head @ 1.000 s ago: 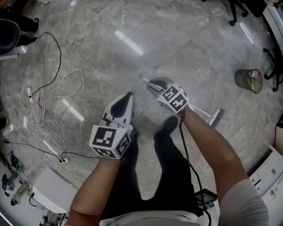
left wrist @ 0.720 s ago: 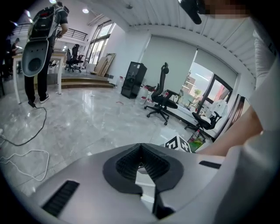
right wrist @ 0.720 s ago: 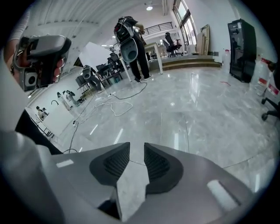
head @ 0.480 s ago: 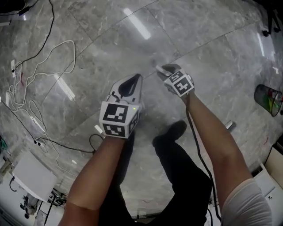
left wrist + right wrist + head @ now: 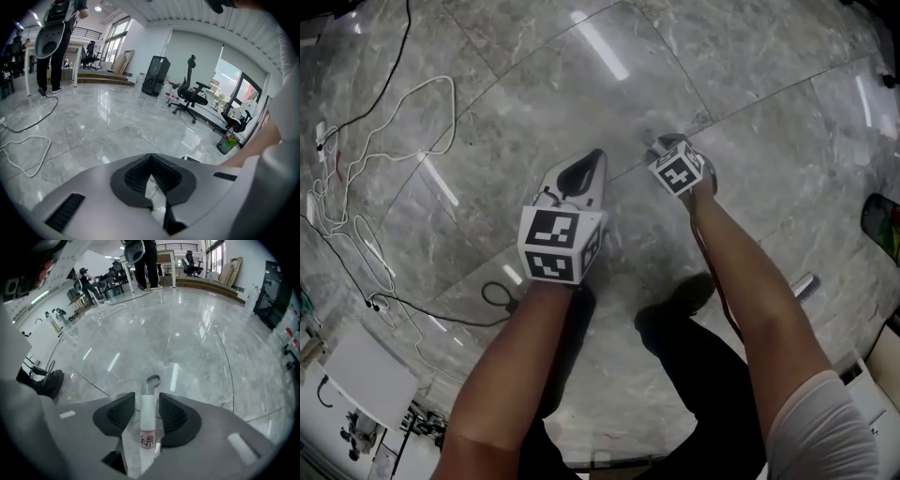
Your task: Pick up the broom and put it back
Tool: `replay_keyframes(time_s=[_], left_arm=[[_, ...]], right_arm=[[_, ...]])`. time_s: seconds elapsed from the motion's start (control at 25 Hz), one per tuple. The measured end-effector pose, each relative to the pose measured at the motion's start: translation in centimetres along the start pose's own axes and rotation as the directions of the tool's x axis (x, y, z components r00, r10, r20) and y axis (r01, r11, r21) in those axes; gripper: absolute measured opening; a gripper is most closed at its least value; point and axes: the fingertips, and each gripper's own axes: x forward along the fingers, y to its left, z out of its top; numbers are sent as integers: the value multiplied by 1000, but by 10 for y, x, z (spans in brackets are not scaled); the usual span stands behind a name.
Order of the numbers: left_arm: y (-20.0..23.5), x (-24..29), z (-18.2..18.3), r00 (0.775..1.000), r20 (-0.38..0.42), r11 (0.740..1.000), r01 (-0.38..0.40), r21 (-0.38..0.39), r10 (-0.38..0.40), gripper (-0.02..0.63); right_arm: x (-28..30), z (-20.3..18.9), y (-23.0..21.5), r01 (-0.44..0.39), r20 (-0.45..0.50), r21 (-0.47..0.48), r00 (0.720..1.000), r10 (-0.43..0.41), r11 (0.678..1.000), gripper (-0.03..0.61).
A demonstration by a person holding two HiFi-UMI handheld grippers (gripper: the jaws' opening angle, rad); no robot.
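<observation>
The broom's white handle (image 5: 147,416) has a pink label and a grey hanging loop (image 5: 152,379) at its end. It runs between the jaws of my right gripper (image 5: 146,401). Those jaws are opening, and a narrow gap shows on each side of the handle. In the head view my right gripper (image 5: 661,146) points steeply down at the floor, with the handle's end (image 5: 650,139) at its tip. The rest of the handle is hidden under my right arm, and a grey bit of the broom head (image 5: 805,285) shows beside it. My left gripper (image 5: 583,175) (image 5: 151,159) hangs shut and empty to the left.
White and black cables (image 5: 366,187) trail over the grey marble floor at the left. A white box (image 5: 361,373) stands at the bottom left and a mesh bin (image 5: 886,225) at the right edge. My shoe (image 5: 694,295) is below. Office chairs (image 5: 190,93) stand further off.
Both grippers have sunk toward the floor, the right one taking the handle's end down with it. The right gripper's jaws have spread wider around the handle.
</observation>
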Motion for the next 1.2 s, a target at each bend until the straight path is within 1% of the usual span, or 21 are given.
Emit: replay_keyframes(time_s=[0.08, 0.12, 0.2, 0.28, 0.44, 0.52, 0.64, 0.76, 0.88, 1.0, 1.08, 1.2], left_arm=[[4, 4, -4, 1000, 0, 1000, 3, 3, -3, 5], [4, 6, -5, 1000, 0, 1000, 5, 8, -5, 5], [5, 11, -6, 1000, -1, 1000, 11, 16, -11, 5], [5, 15, -8, 1000, -10, 1000, 15, 9, -15, 5], [1, 20, -6, 1000, -6, 1000, 25, 1, -25, 5], [0, 21, 0, 1000, 1, 1000, 25, 1, -25, 5], [-6, 10, 9, 1000, 6, 1000, 21, -1, -21, 5], [-25, -15, 32, 1000, 9, 1000, 29, 5, -29, 5], [-55, -54, 67, 999, 12, 999, 48, 18, -48, 5], [-90, -98, 117, 998, 26, 998, 61, 34, -61, 5], [-117, -128, 156, 997, 39, 997, 65, 45, -67, 5], [-160, -168, 214, 993, 74, 993, 90, 76, -96, 5]], right_arm=[[10, -6, -2, 29, -34, -14, 999, -29, 999, 158], [13, -7, -2, 40, -34, -19, 999, -41, 999, 140], [13, -8, -4, 50, -18, -30, 999, -51, 998, 128], [13, -7, -4, 43, -10, -41, 999, -43, 998, 94], [9, -5, -6, 23, -2, -17, 1000, -23, 1000, 87], [1, 0, -5, 17, 25, -16, 1000, -16, 1000, 87], [-31, 16, -3, 22, 101, -14, 995, -21, 1000, 87], [-89, 36, 2, 37, 179, -15, 983, -34, 999, 87], [-170, 55, 16, 43, 254, -14, 966, -38, 999, 87], [-266, 70, 35, 49, 328, -7, 944, -44, 999, 87], [-339, 80, 44, 59, 381, -11, 923, -51, 998, 87], [-443, 88, 54, 91, 442, -2, 893, -81, 996, 86]])
